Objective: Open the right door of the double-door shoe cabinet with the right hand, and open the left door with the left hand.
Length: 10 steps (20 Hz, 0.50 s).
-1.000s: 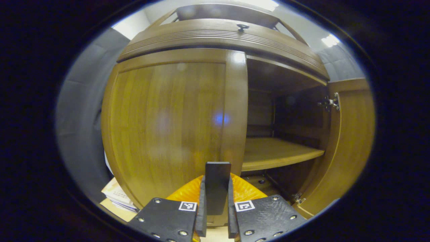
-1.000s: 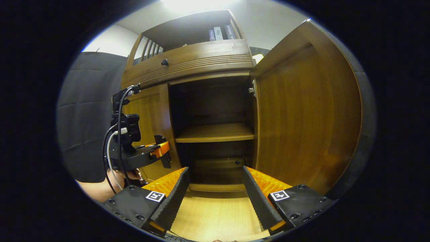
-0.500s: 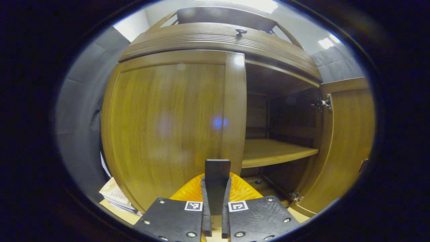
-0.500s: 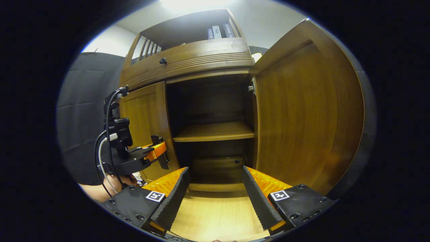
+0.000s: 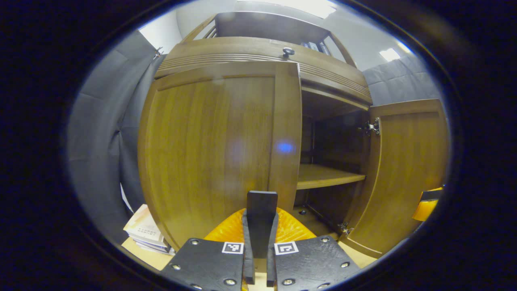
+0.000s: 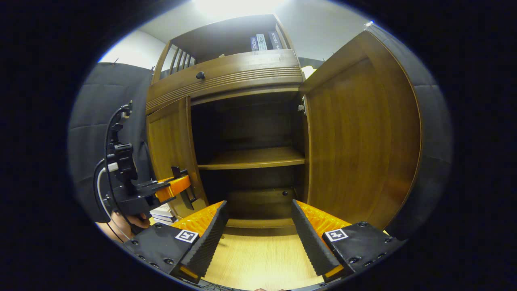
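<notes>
Since a second ago the left door (image 6: 171, 153) has swung out from the cabinet front, its free edge now standing clear of the frame, and the left gripper (image 5: 258, 226) has gone from loosely bracketing the door's handle (image 5: 261, 222) to pinching it with both fingers pressed against its sides; in the right gripper view the left gripper (image 6: 179, 190) sits farther to the left and lower than before, carried by a hand (image 6: 135, 221) at the bottom left with cables looping above it; the handle is a dark flat upright tab near the lower free edge of the left door; the right door (image 6: 359, 141) stands wide open, swung well out to the right on its hinge (image 6: 301, 107), and in the left gripper view it (image 5: 408, 173) shows its inner face beside the dark interior; the right gripper (image 6: 258, 230) hangs in front of the cabinet opening with its fingers spread wide and nothing between them, above the pale wooden floor (image 6: 262, 258); inside, a shelf (image 6: 252, 158) crosses the middle of the shoe cabinet (image 6: 226, 76); a stack of papers (image 5: 145, 232) lies on the floor just left of the left door; books (image 6: 264, 40) stand on the open top shelf.
</notes>
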Motion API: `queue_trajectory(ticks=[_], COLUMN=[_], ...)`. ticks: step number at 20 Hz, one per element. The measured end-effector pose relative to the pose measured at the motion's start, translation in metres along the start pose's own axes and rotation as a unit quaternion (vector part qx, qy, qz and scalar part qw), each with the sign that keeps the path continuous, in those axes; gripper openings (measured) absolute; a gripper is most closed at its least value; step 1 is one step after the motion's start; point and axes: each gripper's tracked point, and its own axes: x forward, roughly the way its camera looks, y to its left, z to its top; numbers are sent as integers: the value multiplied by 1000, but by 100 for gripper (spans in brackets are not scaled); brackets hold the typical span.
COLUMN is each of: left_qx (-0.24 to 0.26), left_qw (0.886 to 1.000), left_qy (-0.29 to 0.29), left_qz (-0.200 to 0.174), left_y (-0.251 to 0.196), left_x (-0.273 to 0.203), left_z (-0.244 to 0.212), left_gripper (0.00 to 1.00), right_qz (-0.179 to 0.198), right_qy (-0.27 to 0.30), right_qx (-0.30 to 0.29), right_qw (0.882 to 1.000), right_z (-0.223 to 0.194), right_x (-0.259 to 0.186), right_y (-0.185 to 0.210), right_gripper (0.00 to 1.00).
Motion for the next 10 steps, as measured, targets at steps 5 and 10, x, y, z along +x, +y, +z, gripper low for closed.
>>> queue_trajectory(ticks=[5,10], left_qx=[0,2], left_qw=[1000,1000], left_qy=[-8,-10], left_qz=[-2,6], left_y=[11,25], left_x=[-37,-69], left_z=[-1,0], left_gripper=[13,14], right_qz=[-13,-17], right_qy=[-8,-15], right_qx=[1,7], right_qw=[1000,1000], right_z=[1,4], right_x=[-6,-10], right_y=[-5,-3], right_gripper=[92,93])
